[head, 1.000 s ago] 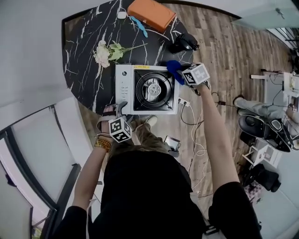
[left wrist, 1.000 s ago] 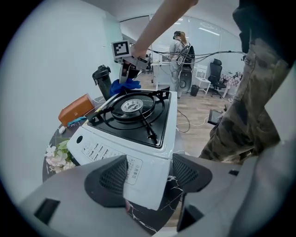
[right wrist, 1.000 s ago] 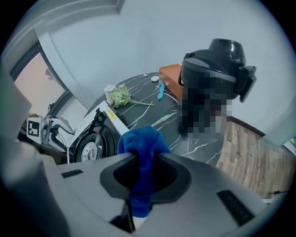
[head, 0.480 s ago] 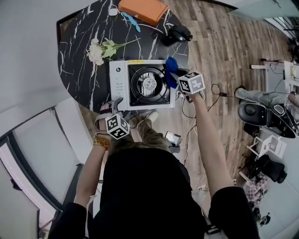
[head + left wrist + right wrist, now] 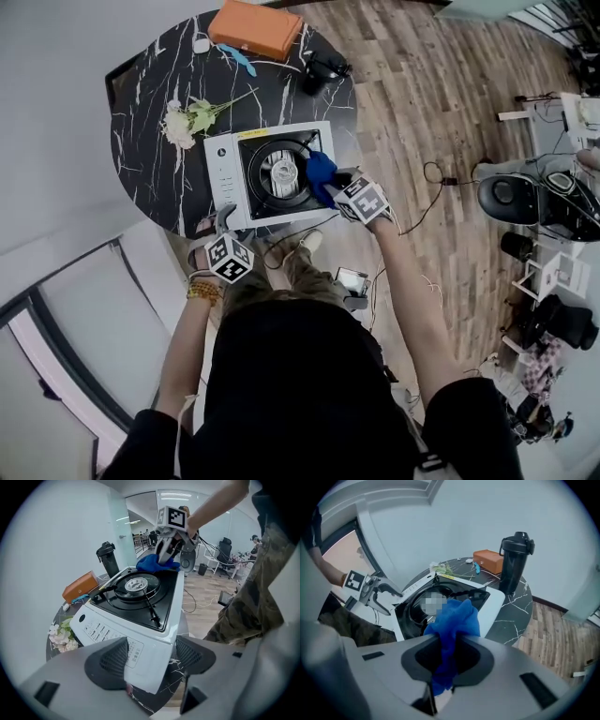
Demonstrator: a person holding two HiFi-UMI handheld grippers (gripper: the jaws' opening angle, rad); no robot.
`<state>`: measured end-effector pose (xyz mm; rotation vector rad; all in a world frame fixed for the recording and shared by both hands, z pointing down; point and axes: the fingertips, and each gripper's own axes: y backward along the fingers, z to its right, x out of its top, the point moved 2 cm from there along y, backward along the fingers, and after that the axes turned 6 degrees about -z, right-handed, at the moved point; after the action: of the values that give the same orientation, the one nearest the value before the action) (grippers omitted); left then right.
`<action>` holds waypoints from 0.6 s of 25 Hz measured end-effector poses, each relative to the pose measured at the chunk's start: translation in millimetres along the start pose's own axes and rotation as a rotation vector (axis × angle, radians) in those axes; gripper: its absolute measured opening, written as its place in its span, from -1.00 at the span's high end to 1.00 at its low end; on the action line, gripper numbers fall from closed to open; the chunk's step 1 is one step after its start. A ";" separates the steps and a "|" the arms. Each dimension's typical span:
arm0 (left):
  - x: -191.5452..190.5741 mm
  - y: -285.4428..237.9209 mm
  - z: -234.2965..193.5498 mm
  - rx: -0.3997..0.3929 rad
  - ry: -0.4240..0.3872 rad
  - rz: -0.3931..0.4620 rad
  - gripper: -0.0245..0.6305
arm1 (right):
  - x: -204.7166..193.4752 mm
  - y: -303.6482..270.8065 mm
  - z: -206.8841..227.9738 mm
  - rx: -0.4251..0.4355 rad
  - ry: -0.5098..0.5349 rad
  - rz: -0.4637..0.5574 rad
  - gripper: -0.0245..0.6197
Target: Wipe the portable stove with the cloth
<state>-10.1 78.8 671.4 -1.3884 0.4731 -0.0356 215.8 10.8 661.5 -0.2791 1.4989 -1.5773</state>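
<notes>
The portable stove (image 5: 223, 176) is white with a black burner top and stands on the black marble table (image 5: 150, 150). My right gripper (image 5: 339, 187) is shut on a blue cloth (image 5: 320, 175), which is pressed onto the right side of the stove top beside the burner. In the right gripper view the cloth (image 5: 452, 620) bunches out of the jaws of that gripper (image 5: 447, 656) over the stove (image 5: 493, 603). My left gripper (image 5: 225, 222) clamps the stove's near left corner. Seen from the left gripper (image 5: 150, 657), the stove's (image 5: 140, 606) white edge sits between the pads.
On the table behind the stove lie an orange box (image 5: 255, 28), white flowers (image 5: 187, 117) and a black bottle (image 5: 323, 67). Cables (image 5: 412, 202) trail over the wooden floor to the right. A person's legs stand close to the table's near edge.
My right gripper has dragged the blue cloth from the stove's far right corner toward me along the right side of the top. The left gripper has stayed at the stove's corner.
</notes>
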 end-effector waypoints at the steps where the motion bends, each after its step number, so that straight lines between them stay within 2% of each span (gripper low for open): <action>1: 0.4 -0.3 -0.2 -0.002 0.000 -0.002 -0.06 | -6.4 1.2 -6.1 0.004 0.008 -0.005 0.80; 6: 5.6 5.1 0.8 -0.068 0.048 -0.016 -0.05 | -36.3 6.0 -28.4 0.064 -0.001 -0.059 0.80; 9: 28.5 21.2 -5.8 -0.090 0.120 0.078 -0.05 | -44.5 2.8 -32.4 0.063 0.044 -0.108 0.80; 11: 45.1 26.8 -5.7 -0.075 0.124 0.140 -0.04 | -41.4 1.1 -35.7 0.029 0.098 -0.085 0.80; 15: 62.4 14.4 0.1 -0.053 0.117 0.175 0.25 | -23.5 6.6 -35.5 0.013 0.041 0.001 0.80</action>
<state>42.9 63.1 639.1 -1.3969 0.6962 0.0389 207.0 52.7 656.9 -0.2403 1.5195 -1.5996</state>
